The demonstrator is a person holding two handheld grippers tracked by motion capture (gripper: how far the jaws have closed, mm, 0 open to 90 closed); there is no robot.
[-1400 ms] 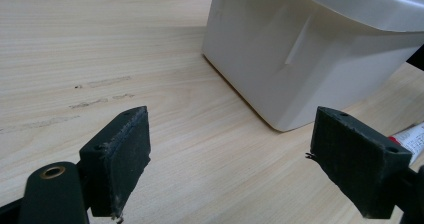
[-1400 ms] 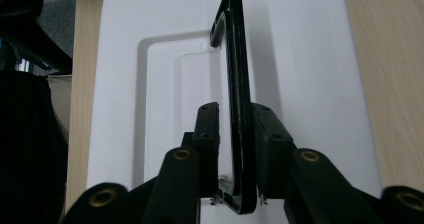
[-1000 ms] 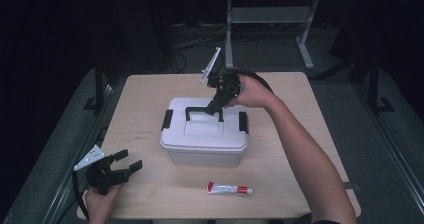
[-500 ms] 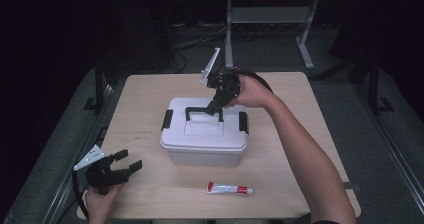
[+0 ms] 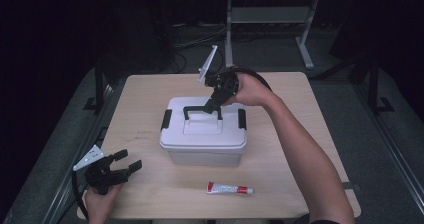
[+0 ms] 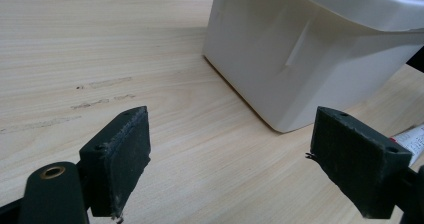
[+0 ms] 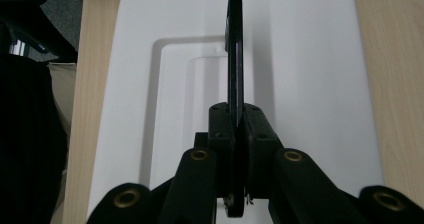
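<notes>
We have the black handle (image 5: 202, 110) of the white storage box (image 5: 204, 134), which sits mid-table (image 5: 300, 114), pinched in our right gripper (image 7: 235, 129), jaws shut flat on the bar. To lift well, we judge it best to pull straight up and keep the grip centred, so the box does not swing. Our left gripper (image 6: 232, 159) rests near the table's front left corner, jaws wide apart, holding nothing, beside the box's side wall.
</notes>
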